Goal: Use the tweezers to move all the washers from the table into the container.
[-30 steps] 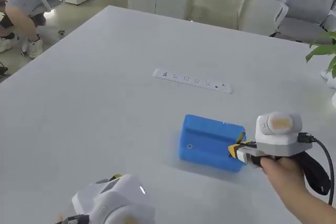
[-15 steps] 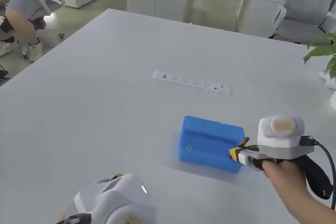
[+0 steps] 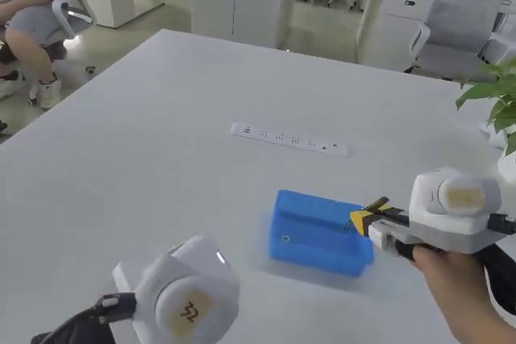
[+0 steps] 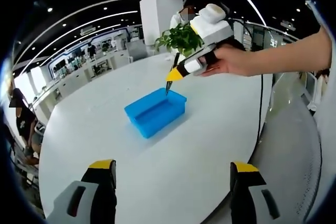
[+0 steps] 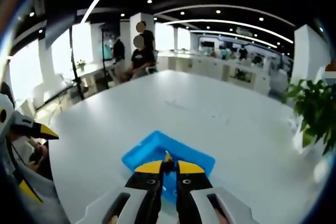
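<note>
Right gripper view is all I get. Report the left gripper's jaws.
Observer: The left gripper is open, its jaws wide apart over the table, with nothing between them.
Operator: Now give me the tweezers from the side.
Observer: In the left gripper view the right gripper is shut on the tweezers, and their tip points down into the container.
</note>
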A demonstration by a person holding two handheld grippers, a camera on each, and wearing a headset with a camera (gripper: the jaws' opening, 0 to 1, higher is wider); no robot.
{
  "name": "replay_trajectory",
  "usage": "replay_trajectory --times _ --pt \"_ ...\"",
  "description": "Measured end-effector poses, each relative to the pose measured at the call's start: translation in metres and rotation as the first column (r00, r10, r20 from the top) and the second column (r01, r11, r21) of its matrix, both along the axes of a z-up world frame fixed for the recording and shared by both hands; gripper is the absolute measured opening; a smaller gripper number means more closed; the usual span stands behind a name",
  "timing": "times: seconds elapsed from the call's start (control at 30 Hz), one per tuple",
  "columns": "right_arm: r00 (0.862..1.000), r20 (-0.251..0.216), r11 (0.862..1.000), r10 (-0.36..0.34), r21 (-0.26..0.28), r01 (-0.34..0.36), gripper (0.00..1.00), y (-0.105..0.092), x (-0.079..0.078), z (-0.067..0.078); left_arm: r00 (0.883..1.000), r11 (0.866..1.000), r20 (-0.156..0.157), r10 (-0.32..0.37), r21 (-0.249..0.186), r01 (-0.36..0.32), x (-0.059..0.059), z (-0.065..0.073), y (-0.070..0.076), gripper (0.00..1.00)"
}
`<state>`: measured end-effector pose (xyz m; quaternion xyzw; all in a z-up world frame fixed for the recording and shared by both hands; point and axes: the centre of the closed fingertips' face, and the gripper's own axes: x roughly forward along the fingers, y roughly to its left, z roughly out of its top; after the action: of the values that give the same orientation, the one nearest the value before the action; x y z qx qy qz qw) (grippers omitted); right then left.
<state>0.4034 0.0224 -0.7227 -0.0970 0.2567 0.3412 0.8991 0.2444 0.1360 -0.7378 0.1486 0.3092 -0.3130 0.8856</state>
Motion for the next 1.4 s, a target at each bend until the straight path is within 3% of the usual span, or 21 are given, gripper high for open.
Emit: replay_trajectory --times 0.1,0.17,0.27,0.37,0.53,0.67,0.8,0.87,0.9,0.93,1.1,1.17,1.27,1.4 --pt "1.000 0.008 0.999 0.028 0.020 -0.028 0.05 0.005 -0.015 0.010 1.000 0.995 -0.025 -0.004 -0.096 0.001 0.002 0.011 -0.011 0.86" --pt "0.998 0.010 0.998 0.058 0.017 -0.058 0.05 0.008 -0.024 0.013 1.000 0.986 -0.010 -0.020 -0.165 0.018 0.005 0.025 -0.019 0.83" --pt "0.995 0.016 0.995 0.099 0.002 -0.099 0.05 0.011 -0.037 0.017 0.999 0.984 0.015 -0.046 -0.173 0.047 0.009 0.037 -0.022 0.77" --pt "0.993 0.005 0.993 0.121 -0.005 -0.121 0.05 0.014 -0.051 0.016 0.996 0.983 0.023 -0.090 -0.160 0.093 0.012 0.042 -0.028 0.66" --pt "0.986 -0.003 0.985 0.165 -0.052 -0.165 0.05 0.016 -0.075 0.008 0.989 0.973 0.029 -0.143 -0.178 0.146 0.011 0.049 -0.041 0.59" --pt "0.984 -0.016 0.983 0.177 -0.052 -0.177 0.05 0.018 -0.093 0.004 0.984 0.968 0.041 -0.173 -0.177 0.177 0.011 0.053 -0.051 0.50" --pt "0.982 -0.038 0.981 0.185 -0.055 -0.187 0.05 0.020 -0.112 -0.005 0.980 0.950 0.048 -0.195 -0.238 0.201 0.010 0.059 -0.063 0.42" --pt "0.980 -0.058 0.979 0.193 -0.061 -0.196 0.05 0.021 -0.122 -0.012 0.978 0.932 0.053 -0.200 -0.299 0.207 0.009 0.065 -0.071 0.35" --pt "0.979 -0.060 0.978 0.195 -0.061 -0.198 0.05 0.022 -0.125 -0.013 0.977 0.915 0.039 -0.211 -0.342 0.212 0.007 0.068 -0.076 0.32" --pt "0.978 -0.068 0.978 0.197 -0.052 -0.201 0.05 0.023 -0.130 -0.014 0.973 0.906 0.030 -0.229 -0.359 0.224 0.004 0.068 -0.079 0.27" --pt "0.974 -0.086 0.975 0.211 -0.044 -0.216 0.05 0.029 -0.145 -0.018 0.966 0.897 0.030 -0.258 -0.364 0.251 0.000 0.067 -0.089 0.22" --pt "0.972 -0.085 0.974 0.219 -0.049 -0.223 0.05 0.030 -0.150 -0.018 0.954 0.890 0.037 -0.298 -0.350 0.291 -0.005 0.066 -0.094 0.17" --pt "0.970 -0.085 0.971 0.227 -0.055 -0.232 0.05 0.031 -0.154 -0.018 0.931 0.887 0.046 -0.361 -0.290 0.359 -0.011 0.061 -0.100 0.13" --pt "0.967 -0.088 0.969 0.238 -0.053 -0.243 0.05 0.032 -0.159 -0.018 0.919 0.880 0.047 -0.391 -0.275 0.388 -0.014 0.061 -0.107 0.11"
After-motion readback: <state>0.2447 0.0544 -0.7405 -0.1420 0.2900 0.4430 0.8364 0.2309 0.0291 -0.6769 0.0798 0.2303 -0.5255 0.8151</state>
